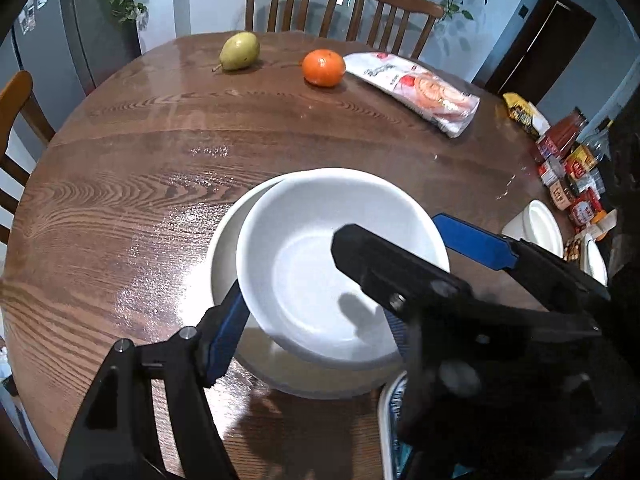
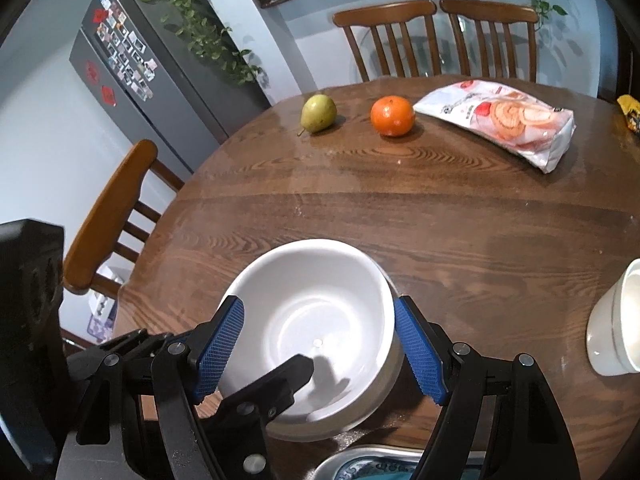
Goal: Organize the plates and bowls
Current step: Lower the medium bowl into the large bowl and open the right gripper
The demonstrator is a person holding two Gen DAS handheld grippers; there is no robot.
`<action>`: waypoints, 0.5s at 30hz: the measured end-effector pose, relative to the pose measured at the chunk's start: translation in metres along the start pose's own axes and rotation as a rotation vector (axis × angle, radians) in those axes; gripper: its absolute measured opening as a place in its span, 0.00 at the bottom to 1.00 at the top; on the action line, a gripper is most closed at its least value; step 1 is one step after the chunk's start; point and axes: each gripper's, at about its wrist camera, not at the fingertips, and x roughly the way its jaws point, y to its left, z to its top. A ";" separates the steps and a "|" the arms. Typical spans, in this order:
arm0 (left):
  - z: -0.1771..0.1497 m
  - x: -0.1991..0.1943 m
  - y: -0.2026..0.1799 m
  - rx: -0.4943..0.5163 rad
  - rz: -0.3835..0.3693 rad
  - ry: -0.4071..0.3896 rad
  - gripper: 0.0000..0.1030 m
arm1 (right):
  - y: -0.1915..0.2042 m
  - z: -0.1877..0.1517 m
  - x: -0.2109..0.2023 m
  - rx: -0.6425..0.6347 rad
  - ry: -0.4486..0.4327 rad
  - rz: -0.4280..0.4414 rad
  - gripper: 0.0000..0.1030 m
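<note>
Wooden table (image 2: 440,220) bears two nested white bowls (image 2: 308,312).

Bright overhead glare on the table (image 1: 120,208), fisheye-bent edges.

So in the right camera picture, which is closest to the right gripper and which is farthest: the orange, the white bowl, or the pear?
From the right gripper:
1. White bowl, right between its jaws.
2. Orange, far across the table, middle.
3. Pear, far side too, left of the orange, slightly farther.

Both wrist cameras are looking steeply down, close over the white bowl (image 1: 320,264) (image 2: 316,320), sharing it, the pear (image 1: 239,51) (image 2: 318,113) and orange (image 1: 323,67) (image 2: 392,115) ahead.
</note>
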 end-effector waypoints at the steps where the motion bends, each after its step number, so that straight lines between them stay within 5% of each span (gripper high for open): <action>1: 0.001 0.004 0.002 0.000 0.003 0.013 0.64 | 0.000 0.000 0.001 0.003 0.007 0.005 0.77; 15: 0.002 0.010 0.006 0.001 -0.008 0.040 0.66 | -0.004 0.000 0.004 0.010 0.026 -0.005 0.77</action>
